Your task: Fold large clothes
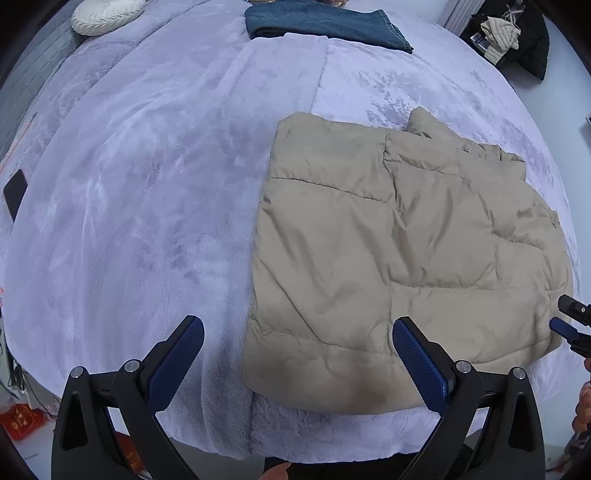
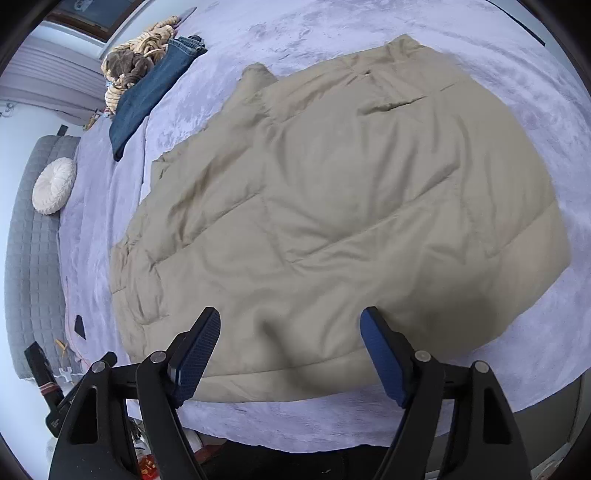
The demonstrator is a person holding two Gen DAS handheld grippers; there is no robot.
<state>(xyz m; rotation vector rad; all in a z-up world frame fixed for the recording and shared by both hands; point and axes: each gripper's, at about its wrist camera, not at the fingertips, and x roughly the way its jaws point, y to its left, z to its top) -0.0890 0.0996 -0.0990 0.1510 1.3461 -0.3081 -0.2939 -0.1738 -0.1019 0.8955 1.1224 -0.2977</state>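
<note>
Our left gripper [image 1: 297, 360] and right gripper [image 2: 290, 352] both hold their blue-padded fingers [image 1: 177, 363] wide apart, gripping nothing. Below them spreads the lavender plush bed cover [image 1: 129, 203]. On it lies the beige quilted jacket [image 2: 332, 203], folded flat, at centre in the right view, toward four o'clock in the left view. Folded jeans [image 1: 325, 22] lie at twelve o'clock, a round white cushion [image 1: 105, 14] at eleven.
</note>
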